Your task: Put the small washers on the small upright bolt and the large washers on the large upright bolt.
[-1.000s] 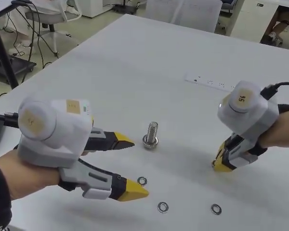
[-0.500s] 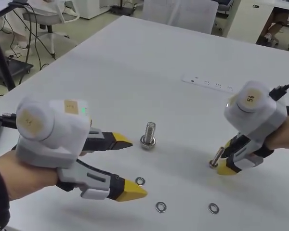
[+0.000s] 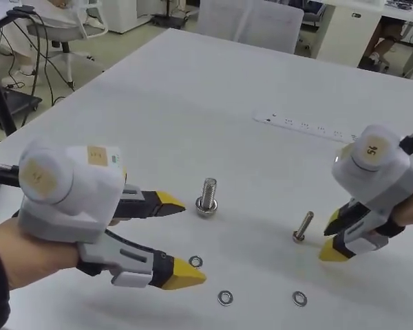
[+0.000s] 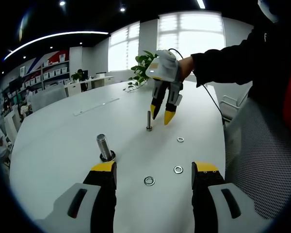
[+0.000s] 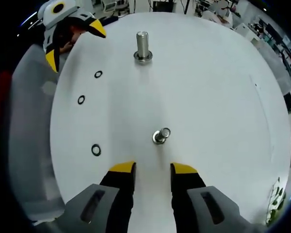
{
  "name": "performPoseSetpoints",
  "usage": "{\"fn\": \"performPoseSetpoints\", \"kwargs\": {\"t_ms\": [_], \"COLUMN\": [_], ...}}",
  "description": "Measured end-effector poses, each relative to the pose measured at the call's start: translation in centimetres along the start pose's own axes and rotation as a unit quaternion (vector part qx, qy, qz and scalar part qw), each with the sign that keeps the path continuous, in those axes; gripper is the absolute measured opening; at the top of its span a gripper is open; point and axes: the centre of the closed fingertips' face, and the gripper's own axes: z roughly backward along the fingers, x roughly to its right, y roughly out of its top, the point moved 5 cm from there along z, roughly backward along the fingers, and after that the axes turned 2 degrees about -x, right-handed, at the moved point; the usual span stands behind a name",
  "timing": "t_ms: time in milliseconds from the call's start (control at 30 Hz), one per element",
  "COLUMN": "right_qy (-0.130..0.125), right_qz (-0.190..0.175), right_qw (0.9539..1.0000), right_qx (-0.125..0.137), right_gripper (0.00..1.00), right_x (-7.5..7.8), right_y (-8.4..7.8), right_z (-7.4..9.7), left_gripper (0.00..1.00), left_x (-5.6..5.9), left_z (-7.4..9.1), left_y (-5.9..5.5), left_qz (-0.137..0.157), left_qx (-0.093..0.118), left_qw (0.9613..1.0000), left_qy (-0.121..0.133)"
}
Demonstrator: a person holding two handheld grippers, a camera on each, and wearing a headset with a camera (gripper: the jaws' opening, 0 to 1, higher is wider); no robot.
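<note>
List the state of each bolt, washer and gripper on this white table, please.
Large silver steel bolt: upright on its head.
Small silver steel bolt: standing on its head, ungripped.
Leftmost silver ring washer: flat, loose.
Middle silver ring washer: flat, loose.
Rightmost silver ring washer: flat, loose.
Left gripper: open, empty.
Right gripper: open, empty.

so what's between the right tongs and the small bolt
Nothing: in the right gripper view the open right tongs face the small bolt across a bare strip of white table. The washers lie off to the side.
</note>
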Motion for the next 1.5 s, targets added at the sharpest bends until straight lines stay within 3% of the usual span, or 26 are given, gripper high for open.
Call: {"fn": "performPoseSetpoints", "kwargs": {"t_ms": [700, 1500], "right_qy": [0.015, 0.037], "right_qz": [0.012, 0.066], "right_qw": [0.9998, 0.9971], "right_qx": [-0.002, -0.004], "right_gripper": [0.3, 0.28], "right_x": [-4.0, -7.7], "right_y": [-0.8, 1.4], "right_z": [0.0, -1.6], "left_gripper": [0.61, 0.61], "left_x": [0.3, 0.4], "left_z": [0.5, 1.4], "left_y": [0.6, 1.2], "left_qz": [-0.011, -0.018], "left_qx": [0.002, 0.012], "left_qw": [0.9999, 0.9996], "left_qy": [0.003, 0.016]}}
